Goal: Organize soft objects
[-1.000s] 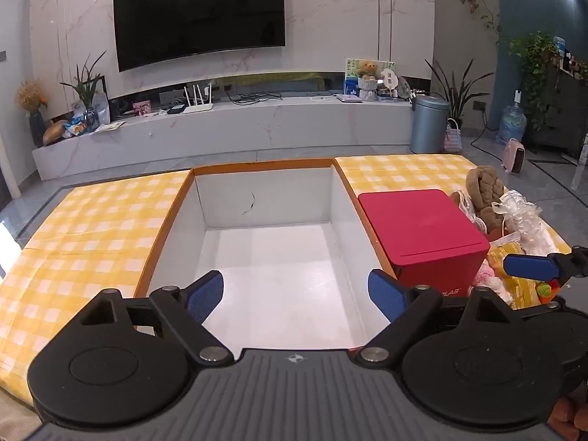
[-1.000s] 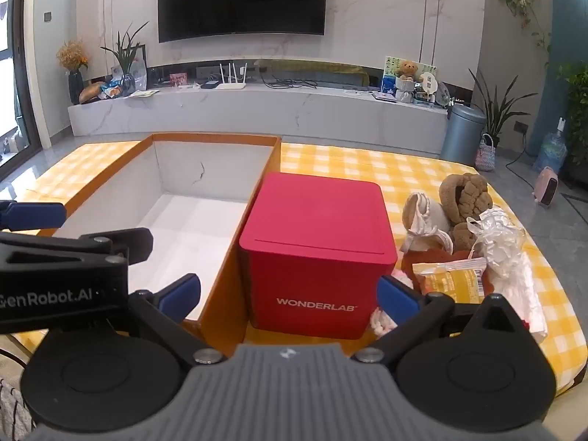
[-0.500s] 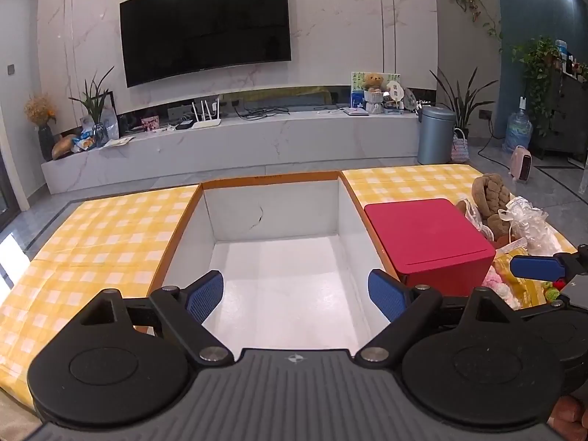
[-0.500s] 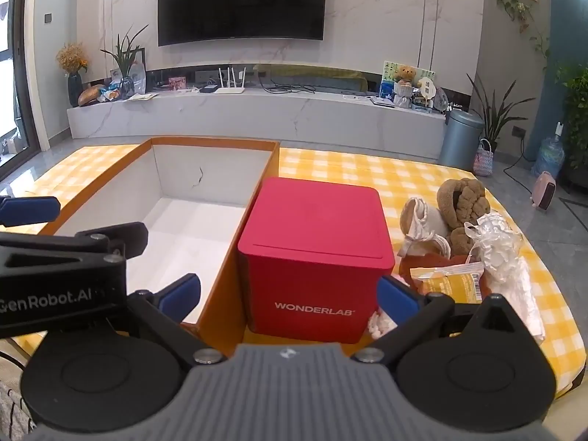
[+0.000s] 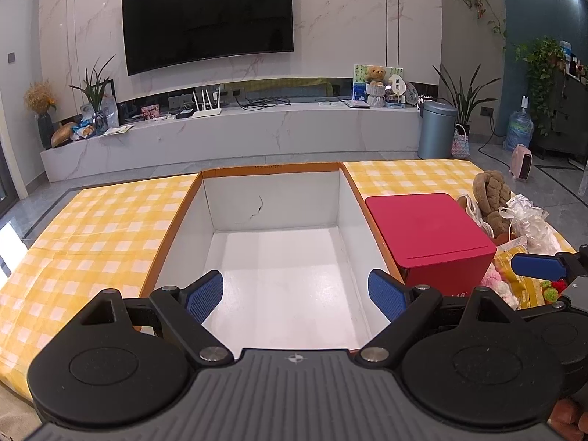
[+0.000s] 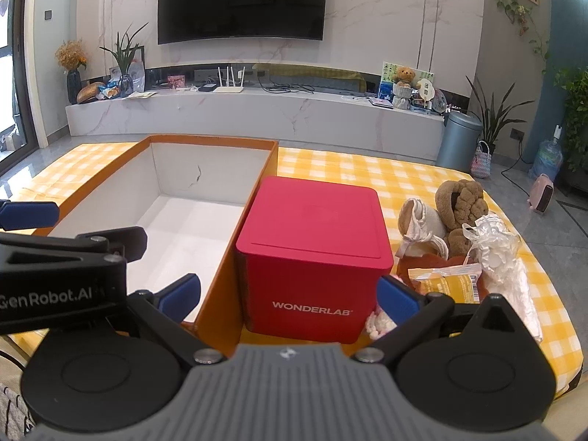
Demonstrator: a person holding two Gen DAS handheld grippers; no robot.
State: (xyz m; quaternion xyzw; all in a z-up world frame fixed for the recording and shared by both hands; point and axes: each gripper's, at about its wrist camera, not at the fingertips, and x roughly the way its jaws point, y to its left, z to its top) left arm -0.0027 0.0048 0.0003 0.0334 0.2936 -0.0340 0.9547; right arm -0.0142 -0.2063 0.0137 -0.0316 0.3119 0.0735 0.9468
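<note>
The left gripper [image 5: 296,292] hangs spread and empty over the bare box [image 5: 275,198]. The right gripper [image 6: 288,294], also spread and empty, faces the red cube [image 6: 312,242]. The soft things, a brown plush [image 6: 461,202], a white pouch [image 6: 422,226] and a crinkly bag [image 6: 496,246], are heaped at the far right. I'd worry the cube blocks the way to them, and a reach past it could knock it or drag the heap off the edge. Yellow check cloth [image 5: 95,228] covers the table; a TV [image 5: 207,14] hangs on the marble wall behind.
</note>
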